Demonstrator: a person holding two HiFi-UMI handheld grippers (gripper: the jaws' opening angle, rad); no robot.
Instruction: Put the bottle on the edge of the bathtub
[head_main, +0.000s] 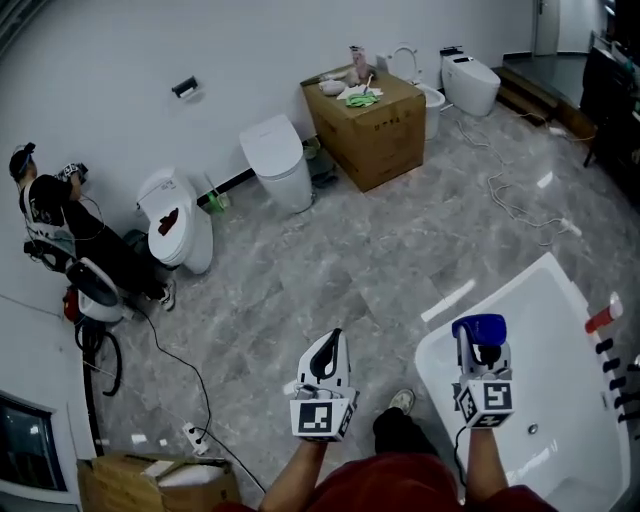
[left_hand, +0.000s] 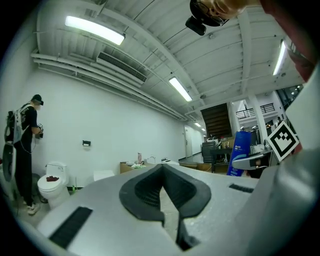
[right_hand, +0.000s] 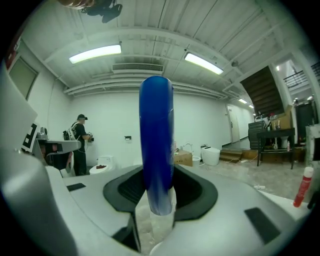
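A tall blue bottle (head_main: 480, 330) stands upright between the jaws of my right gripper (head_main: 481, 352), which is shut on its lower part. In the right gripper view the bottle (right_hand: 156, 150) rises straight up out of the dark pads (right_hand: 192, 192). The gripper hangs over the near left end of the white bathtub (head_main: 548, 272). My left gripper (head_main: 328, 345) is over the floor to the left of the tub, shut with nothing in it. In the left gripper view its jaws meet in a narrow V, and the blue bottle (left_hand: 242, 150) shows at the right.
A red-and-white bottle (head_main: 603, 318) lies on the tub's far rim beside dark fittings. Toilets (head_main: 281, 160), a cardboard box (head_main: 372, 122) with items on top, and a person (head_main: 45, 210) line the far wall. Cables (head_main: 515, 205) trail across the grey tiled floor.
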